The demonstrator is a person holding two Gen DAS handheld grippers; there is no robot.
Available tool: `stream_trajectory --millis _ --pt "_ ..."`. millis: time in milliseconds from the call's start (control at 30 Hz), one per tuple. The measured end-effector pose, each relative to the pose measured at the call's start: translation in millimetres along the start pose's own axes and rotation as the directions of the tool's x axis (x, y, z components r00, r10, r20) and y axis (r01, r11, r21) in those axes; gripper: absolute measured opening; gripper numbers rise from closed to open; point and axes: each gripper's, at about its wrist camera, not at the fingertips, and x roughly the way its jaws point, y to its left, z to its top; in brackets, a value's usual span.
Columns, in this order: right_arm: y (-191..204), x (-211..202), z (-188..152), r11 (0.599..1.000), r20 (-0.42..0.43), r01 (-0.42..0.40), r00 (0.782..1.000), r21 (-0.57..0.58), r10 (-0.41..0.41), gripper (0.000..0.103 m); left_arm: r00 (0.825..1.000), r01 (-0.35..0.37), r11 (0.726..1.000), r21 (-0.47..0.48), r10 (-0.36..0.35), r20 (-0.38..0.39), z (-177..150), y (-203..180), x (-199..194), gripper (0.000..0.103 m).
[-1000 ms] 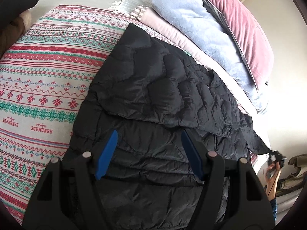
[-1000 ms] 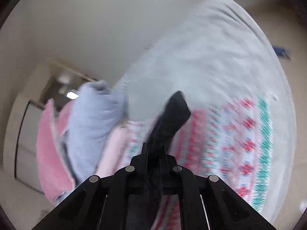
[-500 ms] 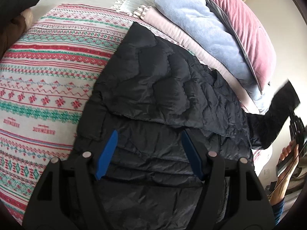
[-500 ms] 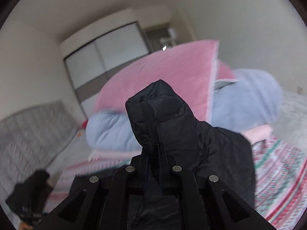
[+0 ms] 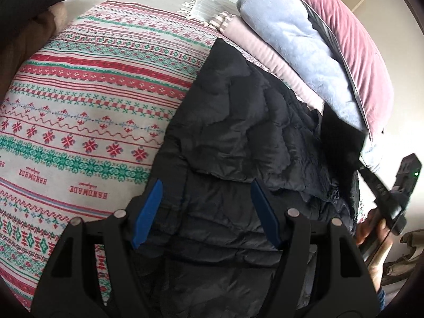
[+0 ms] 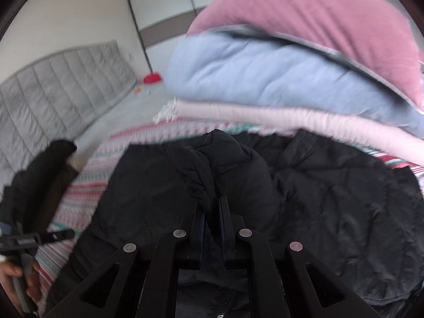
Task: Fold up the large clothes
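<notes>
- Black puffer jacket (image 5: 238, 137) lying on patterned blanket (image 5: 79, 100) w/ "HANDMADE" woven in.
- Left gripper (image 5: 206, 212) hovering spread over jacket.
- Right gripper (image 6: 212, 212) pinching jacket's sleeve (image 6: 220, 159).

Your black quilted jacket (image 5: 238, 122) lies on a red, green and white patterned blanket (image 5: 87, 98), beside pink (image 5: 352, 39) and pale-blue (image 5: 296, 45) bedding

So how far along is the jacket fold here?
Done: one flap of the jacket lies folded across its body. In hand: right gripper is shut on a sleeve over the jacket. Left gripper hovers open. Left: lay the sleeve, fold the rest.
</notes>
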Motion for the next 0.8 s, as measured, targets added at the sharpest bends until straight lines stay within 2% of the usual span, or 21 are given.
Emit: stream_trajectory --millis 133,200,333,400,533,567,667,733,800 --pt "-2 18 -9 1.0 -0.074 -0.017 0.997 -0.002 0.017 0.011 1.0 0.005 1.0 -0.004 -0.005 0.007 2 3 -4 0.07" --pt "-7 27 -16 0.999 -0.139 -0.035 0.99 0.0 0.035 0.011 1.0 0.007 1.0 -0.007 -0.007 0.012 3 6 -6 0.07" --pt "-7 31 -25 0.997 -0.185 -0.075 0.98 -0.003 0.073 0.013 1.0 0.014 1.0 -0.018 -0.013 0.014 4 8 -6 0.07" --pt "-8 32 -30 0.996 -0.187 -0.089 0.978 0.005 0.089 0.017 1.0 0.012 1.0 -0.012 -0.012 0.013 4 6 -6 0.07" --pt "-7 34 -32 0.984 -0.205 -0.165 0.963 0.06 0.174 0.052 1.0 0.009 1.0 0.007 -0.009 0.006 2 2 -4 0.07" --pt "-5 32 -32 0.98 -0.214 -0.189 0.956 0.068 0.199 0.056 1.0 0.008 1.0 0.01 -0.008 0.005 2 1 -4 0.07" --pt "4 17 -27 0.97 -0.232 -0.239 0.941 0.051 0.245 0.056 1.0 0.008 1.0 0.01 -0.008 0.002 2 1 -3 0.07" --pt "-4 -9 -17 0.976 -0.185 -0.219 0.958 0.016 0.218 0.056 1.0 0.007 1.0 0.006 -0.007 0.005 2 2 -4 0.07" --pt "-31 -32 -7 0.979 -0.126 -0.202 0.97 0.04 0.206 0.056 1.0 0.011 1.0 0.005 -0.011 0.007 1 1 -5 0.07"
